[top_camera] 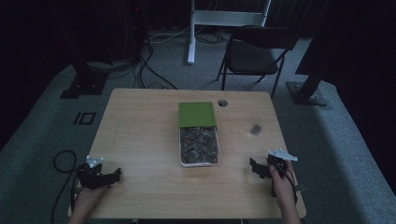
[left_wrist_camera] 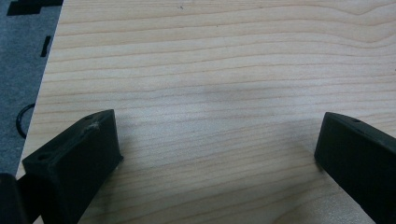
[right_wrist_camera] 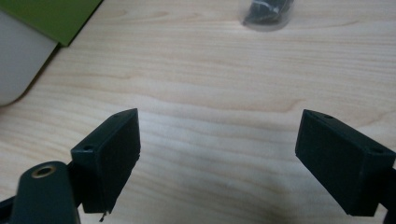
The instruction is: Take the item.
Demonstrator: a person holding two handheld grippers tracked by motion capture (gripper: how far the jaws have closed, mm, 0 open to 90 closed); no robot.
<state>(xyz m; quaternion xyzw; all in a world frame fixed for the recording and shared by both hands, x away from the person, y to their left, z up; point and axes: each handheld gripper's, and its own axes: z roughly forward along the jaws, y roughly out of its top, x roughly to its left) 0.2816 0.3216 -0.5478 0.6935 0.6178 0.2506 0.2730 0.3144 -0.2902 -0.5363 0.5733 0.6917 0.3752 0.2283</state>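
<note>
Both the left gripper (top_camera: 116, 174) and the right gripper (top_camera: 253, 165) rest with jaws spread wide, holding nothing, near the table's (top_camera: 140, 140) front corners. One white box (top_camera: 199, 148) of dark pieces sits mid-table, its single green lid (top_camera: 197, 114) slid toward the far edge. One clear cup (top_camera: 257, 124) stands near the right edge.

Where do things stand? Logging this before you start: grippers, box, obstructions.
Left gripper open, empty. Right gripper open, empty. White rectangular box of dark pieces mid-table, green lid slid half back. Small clear plastic cup right of box, not in the way.

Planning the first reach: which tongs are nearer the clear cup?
The right tongs; the clear cup stands on their side, far from the left tongs.
</note>
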